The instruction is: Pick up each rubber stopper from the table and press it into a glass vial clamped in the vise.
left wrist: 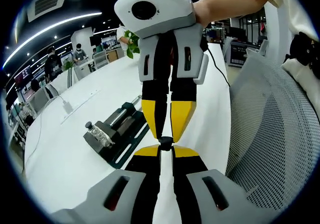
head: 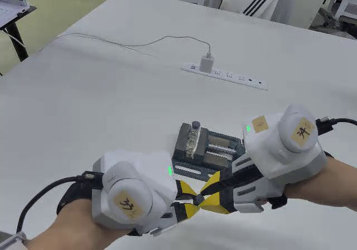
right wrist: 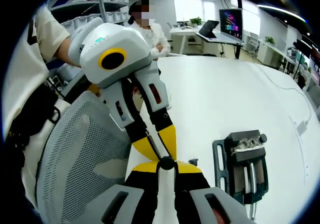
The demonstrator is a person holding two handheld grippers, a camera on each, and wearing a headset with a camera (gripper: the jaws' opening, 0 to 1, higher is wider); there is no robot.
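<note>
- Pinching a small dark rubber stopper between the near-closed jaws of the left gripper, on the person's side of the vise.
- Meeting tip to tip with the right gripper, jaws likewise narrowed onto that same stopper.
- Near the vise, not touching it, toward the closer edge of the white table.
- Clamped upright in the vise: a short row of glass vials, the farthest topped with something dark.
- Well beyond the vise: a white power strip with a charger plugged in.
</note>
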